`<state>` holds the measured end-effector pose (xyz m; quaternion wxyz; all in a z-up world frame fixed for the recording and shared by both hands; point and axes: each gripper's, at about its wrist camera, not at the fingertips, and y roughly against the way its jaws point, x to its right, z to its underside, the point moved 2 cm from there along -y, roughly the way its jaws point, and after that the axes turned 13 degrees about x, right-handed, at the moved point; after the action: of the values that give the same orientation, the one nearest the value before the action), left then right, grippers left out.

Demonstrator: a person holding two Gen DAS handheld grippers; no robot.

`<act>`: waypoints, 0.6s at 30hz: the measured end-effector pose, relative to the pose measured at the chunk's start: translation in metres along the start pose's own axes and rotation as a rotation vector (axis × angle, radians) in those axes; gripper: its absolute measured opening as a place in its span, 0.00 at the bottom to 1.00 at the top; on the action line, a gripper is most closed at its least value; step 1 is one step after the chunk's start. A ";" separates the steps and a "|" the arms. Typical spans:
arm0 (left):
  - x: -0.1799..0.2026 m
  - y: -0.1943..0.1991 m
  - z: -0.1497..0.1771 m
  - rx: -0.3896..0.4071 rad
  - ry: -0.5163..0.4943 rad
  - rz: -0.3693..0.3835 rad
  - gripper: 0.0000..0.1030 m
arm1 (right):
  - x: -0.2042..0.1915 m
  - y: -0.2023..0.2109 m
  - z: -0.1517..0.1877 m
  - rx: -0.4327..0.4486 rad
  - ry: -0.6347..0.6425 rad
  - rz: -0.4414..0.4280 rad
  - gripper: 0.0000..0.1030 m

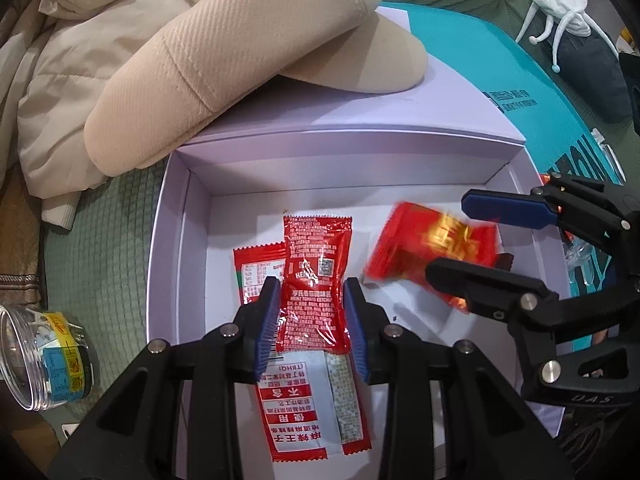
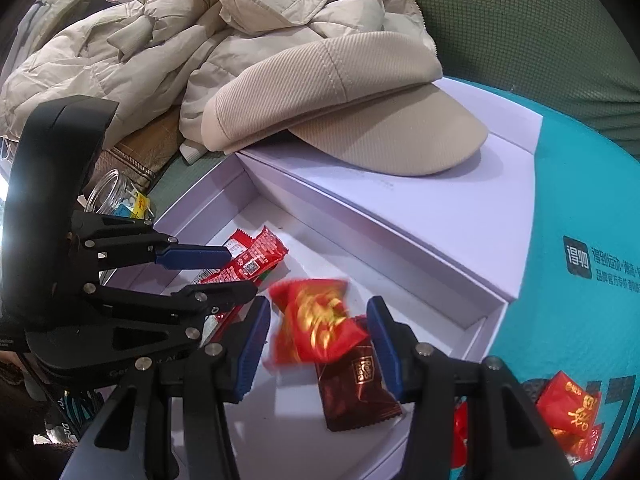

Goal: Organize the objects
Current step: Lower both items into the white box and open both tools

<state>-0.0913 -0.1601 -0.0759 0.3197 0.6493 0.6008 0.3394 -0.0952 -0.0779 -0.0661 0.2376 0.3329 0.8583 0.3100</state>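
Blur: I can't read the red candy (image 2: 316, 322) inside the white box (image 1: 176, 240).
Right wrist only: dark wrapper (image 2: 356, 392) beneath it.
Left gripper (image 1: 311, 322): parted, astride ketchup sachet (image 1: 314, 280).
Right gripper (image 2: 318, 344): parted, holding nothing.

A green quilted cloth surface (image 1: 100, 240) carries a heaped cream padded jacket (image 2: 132, 56) and a teal printed mat (image 2: 580, 200).
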 end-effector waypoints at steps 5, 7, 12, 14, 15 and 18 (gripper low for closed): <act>-0.002 -0.001 0.000 0.004 0.028 -0.004 0.45 | 0.001 0.000 0.000 -0.002 0.000 0.006 0.49; -0.003 -0.001 -0.001 0.013 0.033 -0.015 0.53 | 0.001 0.001 0.001 -0.002 0.004 0.009 0.49; -0.004 -0.003 -0.002 0.015 0.046 -0.030 0.55 | 0.003 0.001 0.001 -0.009 0.001 0.028 0.50; -0.003 -0.001 -0.003 0.021 0.049 -0.041 0.55 | 0.004 0.002 0.000 -0.008 -0.001 0.034 0.51; -0.003 0.000 -0.003 0.026 0.049 -0.047 0.55 | 0.004 0.002 0.000 -0.007 -0.002 0.036 0.53; -0.002 0.006 -0.004 0.042 0.049 -0.062 0.55 | 0.002 0.006 -0.001 0.002 0.000 0.044 0.58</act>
<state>-0.0916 -0.1630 -0.0684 0.3017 0.6285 0.6351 0.3326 -0.0944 -0.0731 -0.0621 0.2305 0.3518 0.8511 0.3142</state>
